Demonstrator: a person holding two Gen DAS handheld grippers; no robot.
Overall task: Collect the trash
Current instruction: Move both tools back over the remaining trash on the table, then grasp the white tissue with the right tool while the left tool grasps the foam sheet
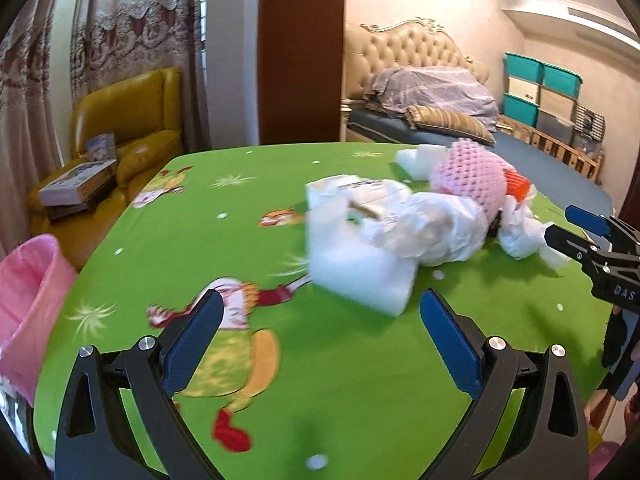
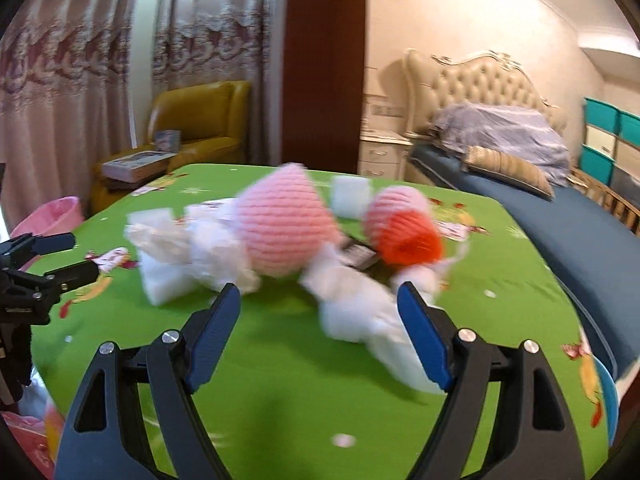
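A heap of trash lies on the green cartoon tablecloth point(image 1: 340, 360): a white foam block point(image 1: 356, 268), crumpled white plastic bags point(image 1: 432, 228), a pink foam fruit net point(image 1: 472, 176) and an orange net point(image 1: 518, 184). In the right wrist view the pink net point(image 2: 280, 220) and orange net point(image 2: 408, 240) sit above crumpled white paper point(image 2: 360, 312). My left gripper point(image 1: 320, 316) is open, just short of the foam block. My right gripper point(image 2: 318, 308) is open, close in front of the white paper. Both are empty.
A pink-lined trash bin point(image 1: 28, 304) stands at the table's left edge and also shows in the right wrist view point(image 2: 52, 216). A yellow armchair point(image 1: 128, 128) with books is behind it. A bed point(image 1: 480, 136) lies beyond the table's right side.
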